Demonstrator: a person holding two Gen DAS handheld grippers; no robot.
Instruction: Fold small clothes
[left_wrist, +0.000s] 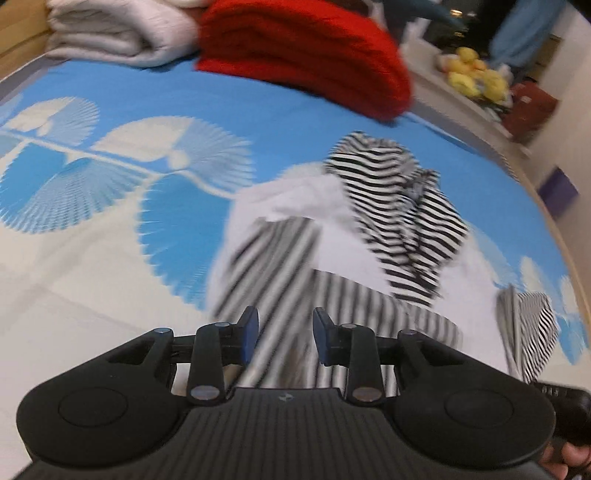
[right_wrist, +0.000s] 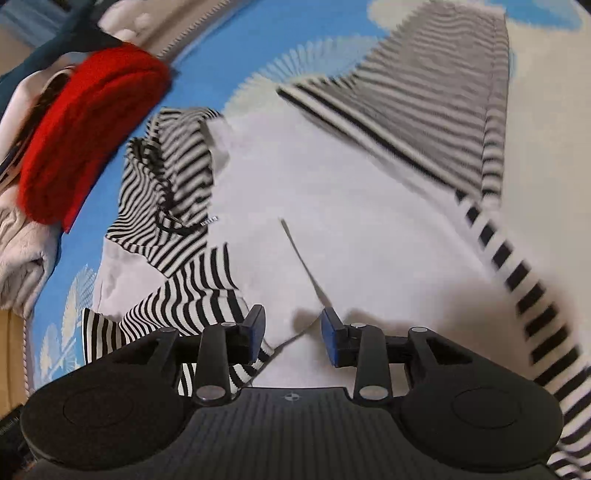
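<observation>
A small white top with black-and-white striped sleeves and hood (left_wrist: 399, 221) lies spread on the blue and white bed cover (left_wrist: 110, 258). My left gripper (left_wrist: 285, 334) is open and hovers just above a striped sleeve (left_wrist: 280, 266), nothing between its pads. In the right wrist view the same garment (right_wrist: 332, 206) fills the frame, white body in the middle, striped hood (right_wrist: 166, 192) to the left, a striped sleeve (right_wrist: 424, 110) at upper right. My right gripper (right_wrist: 293, 334) is open over the white body, beside a fold edge.
A folded red knit (left_wrist: 306, 55) and a folded white garment (left_wrist: 110, 33) lie at the far end of the bed; the red one also shows in the right wrist view (right_wrist: 85, 133). The bed's right edge (left_wrist: 546, 206) drops to a floor with yellow toys (left_wrist: 476, 77).
</observation>
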